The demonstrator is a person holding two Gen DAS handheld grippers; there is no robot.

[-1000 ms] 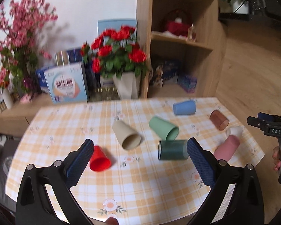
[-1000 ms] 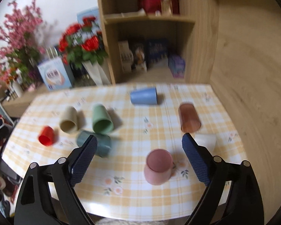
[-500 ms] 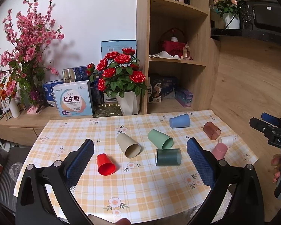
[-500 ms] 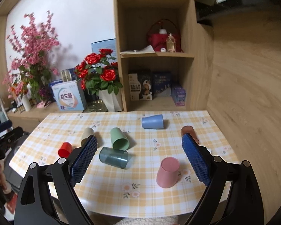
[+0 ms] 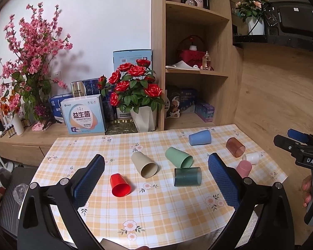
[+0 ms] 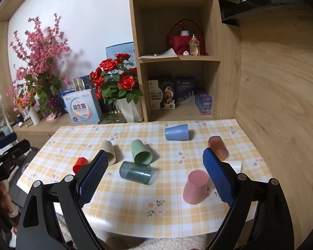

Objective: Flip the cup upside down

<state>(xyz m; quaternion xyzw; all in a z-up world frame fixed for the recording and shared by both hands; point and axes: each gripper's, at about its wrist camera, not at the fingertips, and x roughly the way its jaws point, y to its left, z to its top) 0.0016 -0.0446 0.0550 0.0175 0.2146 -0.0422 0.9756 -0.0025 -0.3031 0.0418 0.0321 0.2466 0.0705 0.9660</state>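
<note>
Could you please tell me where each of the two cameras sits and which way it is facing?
Left wrist: on the left gripper, facing the table and shelf; the right gripper and hand show at right.
Right wrist: on the right gripper, above the upside-down pink cup; the left gripper shows at left.
Shared: the lying cups, roses.

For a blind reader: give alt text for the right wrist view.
Open right tongs hover over a checked table where a pink cup stands upside down; six other cups lie on their sides.
</note>
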